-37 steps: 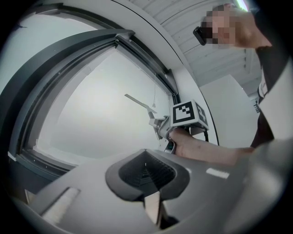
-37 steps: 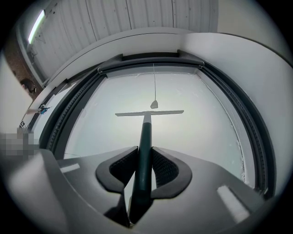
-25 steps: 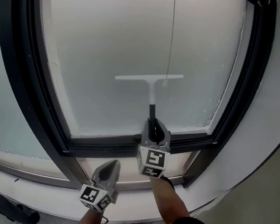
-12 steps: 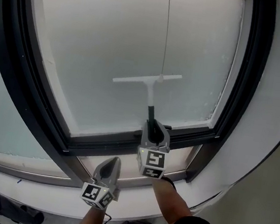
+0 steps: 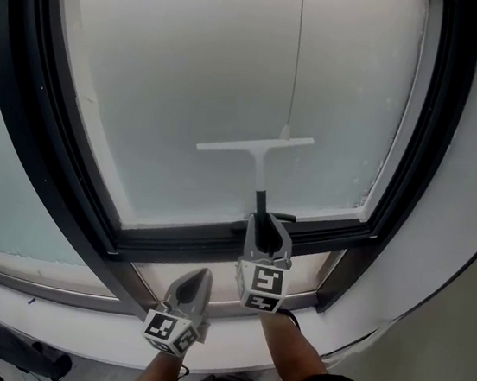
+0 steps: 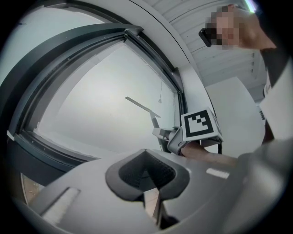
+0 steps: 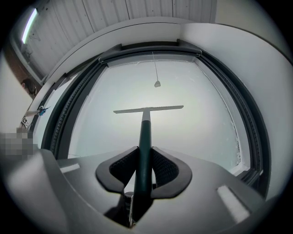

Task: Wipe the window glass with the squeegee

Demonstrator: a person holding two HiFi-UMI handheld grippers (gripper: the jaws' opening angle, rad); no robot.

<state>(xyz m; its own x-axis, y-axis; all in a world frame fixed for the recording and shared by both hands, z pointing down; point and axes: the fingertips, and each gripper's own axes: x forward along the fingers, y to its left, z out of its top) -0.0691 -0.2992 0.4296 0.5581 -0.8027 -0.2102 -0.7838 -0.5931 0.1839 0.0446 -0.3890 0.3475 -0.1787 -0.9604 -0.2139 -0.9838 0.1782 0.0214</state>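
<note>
One white squeegee (image 5: 257, 148) rests its blade against the frosted window glass (image 5: 193, 75), low on the pane, just under the end of a single hanging cord (image 5: 297, 53). The right gripper (image 5: 262, 223) clamps the squeegee's dark handle between its jaws. The left gripper (image 5: 196, 277) hangs lower, below the black frame (image 5: 53, 143), its jaws closed together on nothing. Both grippers carry a black-and-white marker cube.
</note>
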